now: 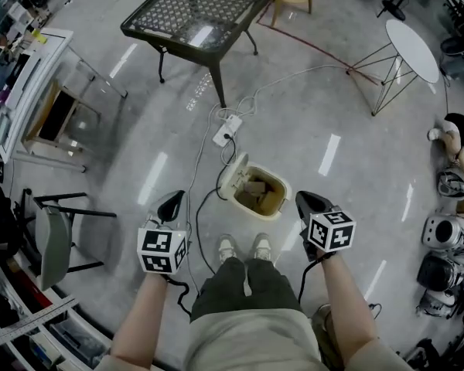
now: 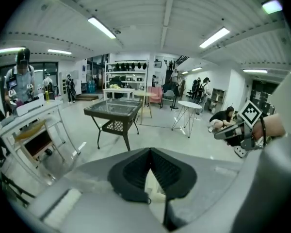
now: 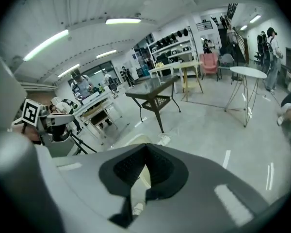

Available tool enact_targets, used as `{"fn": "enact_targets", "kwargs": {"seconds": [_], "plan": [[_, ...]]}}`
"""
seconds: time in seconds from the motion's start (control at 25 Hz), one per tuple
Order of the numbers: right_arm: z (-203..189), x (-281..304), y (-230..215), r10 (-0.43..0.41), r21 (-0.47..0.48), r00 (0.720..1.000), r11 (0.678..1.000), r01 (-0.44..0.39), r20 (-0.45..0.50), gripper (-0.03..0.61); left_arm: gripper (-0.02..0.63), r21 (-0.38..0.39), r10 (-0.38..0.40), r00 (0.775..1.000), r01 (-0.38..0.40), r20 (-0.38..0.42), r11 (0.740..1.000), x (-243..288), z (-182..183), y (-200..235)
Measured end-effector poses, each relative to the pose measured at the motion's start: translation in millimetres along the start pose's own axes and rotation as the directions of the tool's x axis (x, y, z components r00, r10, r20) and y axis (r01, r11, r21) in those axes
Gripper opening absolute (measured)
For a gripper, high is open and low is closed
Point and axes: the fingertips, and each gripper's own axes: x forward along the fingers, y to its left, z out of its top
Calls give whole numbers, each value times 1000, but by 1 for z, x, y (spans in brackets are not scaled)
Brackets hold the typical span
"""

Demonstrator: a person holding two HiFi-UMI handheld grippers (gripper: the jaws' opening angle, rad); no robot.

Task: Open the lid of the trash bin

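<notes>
In the head view a cream trash bin point(image 1: 263, 195) stands on the floor just ahead of the person's shoes point(image 1: 244, 247). Its lid point(image 1: 231, 178) is tipped up on the left side, and brown contents show inside. My left gripper point(image 1: 172, 204) hangs left of the bin and my right gripper point(image 1: 308, 202) right of it; neither touches it. Both are shut with nothing held. In the left gripper view the jaws meet at the tip point(image 2: 150, 150); the right gripper view shows the same point(image 3: 146, 145). A cream sliver of the bin point(image 3: 141, 176) shows below the right jaws.
A power strip point(image 1: 226, 130) with cables lies on the floor just beyond the bin. Farther back stands a black mesh table point(image 1: 197, 10), with a white round table point(image 1: 412, 49) at the right. A grey chair point(image 1: 54, 238) is on the left. A person point(image 1: 452, 137) sits at the right edge.
</notes>
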Motion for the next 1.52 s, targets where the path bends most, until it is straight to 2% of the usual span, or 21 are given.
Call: {"fn": "enact_targets", "kwargs": {"seconds": [0.28,0.52,0.64,0.76,0.96,1.08,1.2,1.28,1.36,1.52], "plan": [[99,-98,69,74,-140,978,989,-47,193,3,3,77,-21,984,7,179,997,-61,96,-14],[166,-178,118,118,-263,926,964,-21,359,3,3,137,-52,963,16,265,990,-114,143,-28],[191,-211,144,148,-291,888,957,-17,435,3,3,173,-83,949,30,305,984,-141,170,-39],[210,-238,169,175,-315,854,949,-14,490,3,3,233,-103,926,16,364,972,-169,200,-51],[228,-273,211,229,-420,820,907,16,526,3,3,283,-131,890,2,437,959,-212,233,-62],[238,-289,229,250,-452,798,892,31,549,3,3,290,-127,878,-14,462,957,-228,241,-58],[243,-295,241,265,-473,797,880,29,543,3,3,286,-120,873,-24,474,958,-234,242,-51],[242,-294,243,268,-480,800,877,29,537,3,3,272,-111,877,-23,467,962,-233,238,-47],[240,-291,241,266,-477,805,879,23,530,3,3,269,-103,883,-28,458,963,-230,236,-44],[236,-284,236,252,-460,816,888,19,520,3,3,286,-112,879,-28,463,958,-226,241,-46]]}}
